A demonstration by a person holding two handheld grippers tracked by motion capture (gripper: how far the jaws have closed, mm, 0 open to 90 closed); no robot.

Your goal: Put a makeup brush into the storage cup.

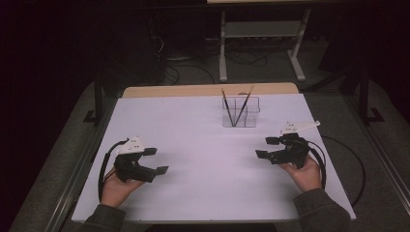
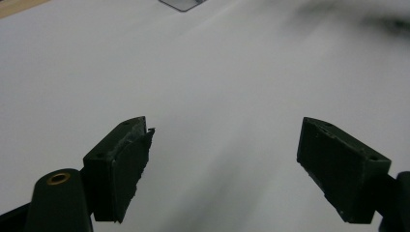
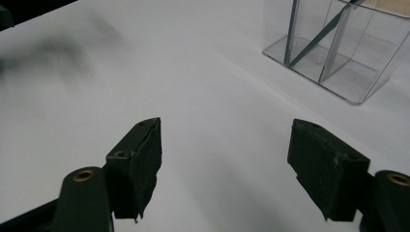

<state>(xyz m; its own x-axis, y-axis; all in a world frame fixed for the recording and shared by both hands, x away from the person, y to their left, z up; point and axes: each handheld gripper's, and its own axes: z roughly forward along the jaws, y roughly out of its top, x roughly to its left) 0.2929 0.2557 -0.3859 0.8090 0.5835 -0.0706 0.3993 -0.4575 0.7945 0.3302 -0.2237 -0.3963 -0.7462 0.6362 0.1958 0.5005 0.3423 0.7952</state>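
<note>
A clear plastic organizer (image 1: 240,112) with compartments stands at the back middle of the white table (image 1: 203,145), with two thin brushes (image 1: 245,105) leaning crossed inside it. In the right gripper view the organizer (image 3: 333,53) sits ahead and to the right. My left gripper (image 1: 156,160) is held low at the front left, open, with nothing between its jaws. My right gripper (image 1: 267,147) is held at the front right, also open and empty. Both point toward the table's middle. The left gripper (image 2: 222,164) and right gripper (image 3: 225,164) each show wide-apart black pads over bare white surface.
A wooden strip (image 1: 208,90) runs along the table's far edge. Beyond it stands a metal shelf frame (image 1: 261,34) with cables on the dark floor. Black cables (image 1: 104,166) loop from each gripper near the table's sides.
</note>
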